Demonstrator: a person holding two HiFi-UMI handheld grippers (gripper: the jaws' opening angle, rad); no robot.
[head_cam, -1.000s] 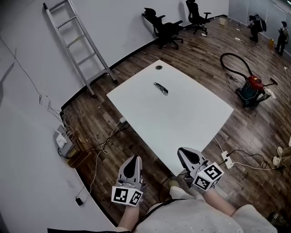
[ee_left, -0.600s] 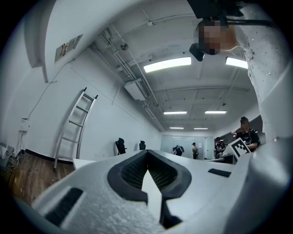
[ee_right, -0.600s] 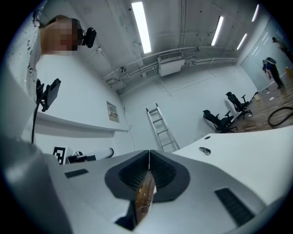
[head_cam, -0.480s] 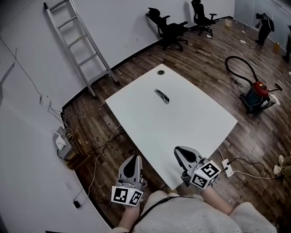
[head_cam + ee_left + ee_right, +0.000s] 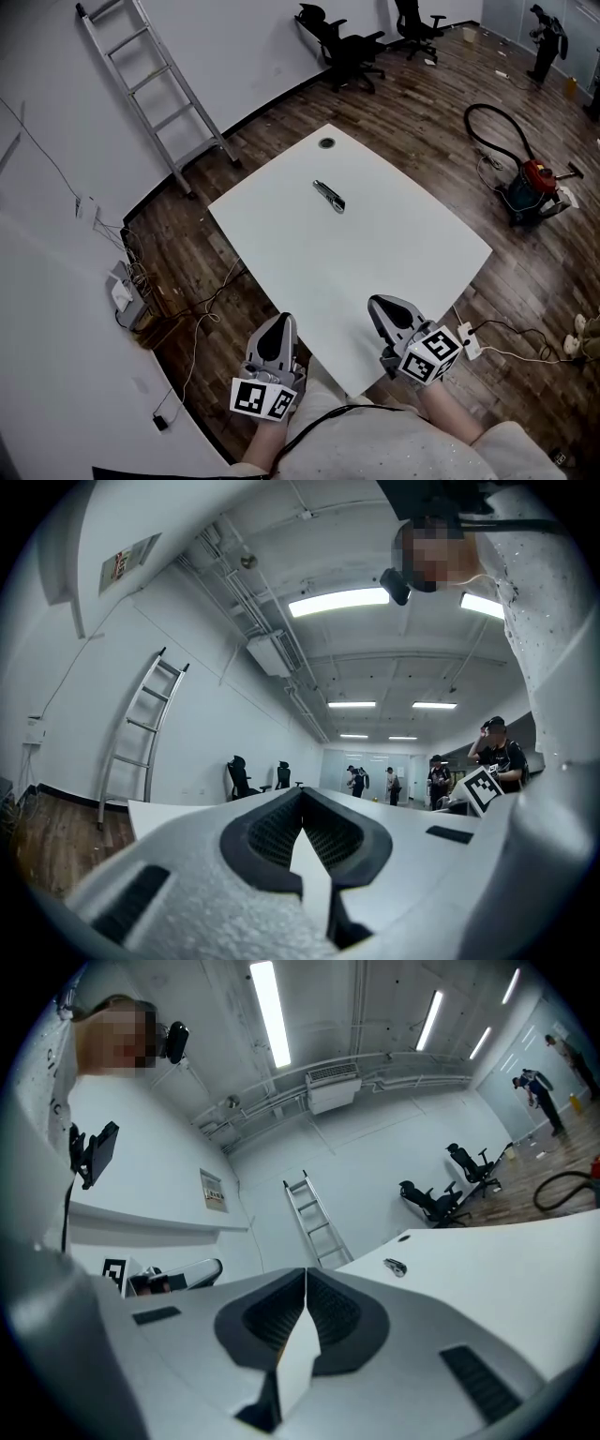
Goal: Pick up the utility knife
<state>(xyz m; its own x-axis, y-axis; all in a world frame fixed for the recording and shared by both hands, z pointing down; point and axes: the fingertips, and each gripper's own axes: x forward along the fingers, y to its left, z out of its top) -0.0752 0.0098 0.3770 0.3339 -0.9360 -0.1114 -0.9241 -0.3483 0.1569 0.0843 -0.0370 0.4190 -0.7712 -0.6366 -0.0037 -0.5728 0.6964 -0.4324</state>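
1. Read the small dark-and-silver utility knife [image 5: 329, 196] as lying flat toward the far side of the white rectangular tabletop [image 5: 394, 253], well apart from both tools and short of the round cable hole [image 5: 326, 142] near the far corner
2. Take the right grey two-jaw gripper [image 5: 382, 307] as the likely one for the pick, judging by the right gripper view, with the knife [image 5: 395, 1267] just right of the jaw line there; treat its jaws as pressed together with nothing between them
3. Count the left grey two-jaw gripper [image 5: 279, 322] as likewise closed tight and empty, hanging by the near table edge
4. Carry the right gripper across the bare tabletop toward the knife, spreading the jaws wide well before arrival rather than right over the handle
5. Set the jaws across the narrow width of the handle, not along its length, given its slantwise lie on the table
6. Come down low enough for the pads to straddle the body; expect so thin and flat a thing to skid if nudged from one side only
7. Close on the middle of the handle, clear of either tip, then lift straight up
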